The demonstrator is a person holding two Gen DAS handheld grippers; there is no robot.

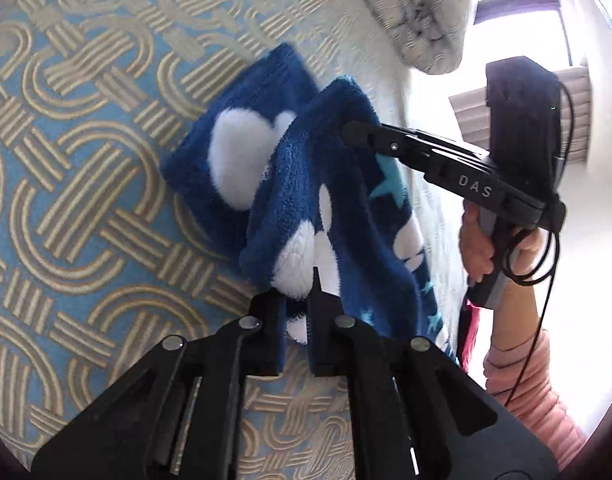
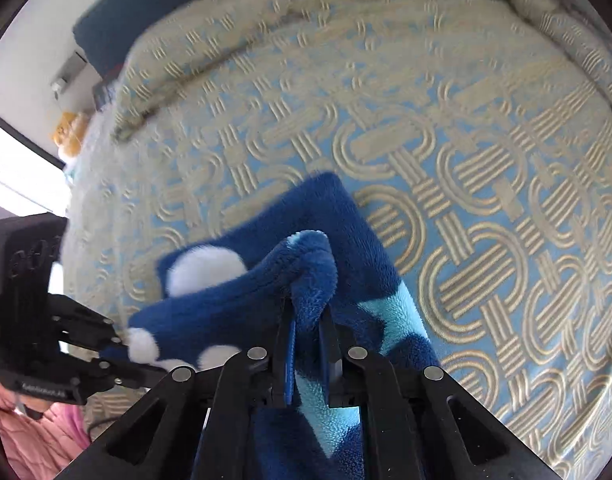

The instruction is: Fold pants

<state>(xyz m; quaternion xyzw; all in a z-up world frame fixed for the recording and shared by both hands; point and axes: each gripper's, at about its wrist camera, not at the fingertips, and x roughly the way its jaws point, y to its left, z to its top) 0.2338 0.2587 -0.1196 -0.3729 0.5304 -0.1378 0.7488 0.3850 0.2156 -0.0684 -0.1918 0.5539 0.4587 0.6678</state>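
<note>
Pants (image 1: 306, 184) on bed (image 1: 86, 160), bunched, partly doubled over. Left claw (image 1: 296, 300) pinches one fuzzy edge, right claw (image 2: 308, 320) pinches another. Fold looks started, not finished; laying flat and neatening left.

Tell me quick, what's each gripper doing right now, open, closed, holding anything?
Left gripper: closed on the blue fleece pants.
Right gripper: closed on a bunched edge of the same pants, lifted above the patterned bedspread.
</note>
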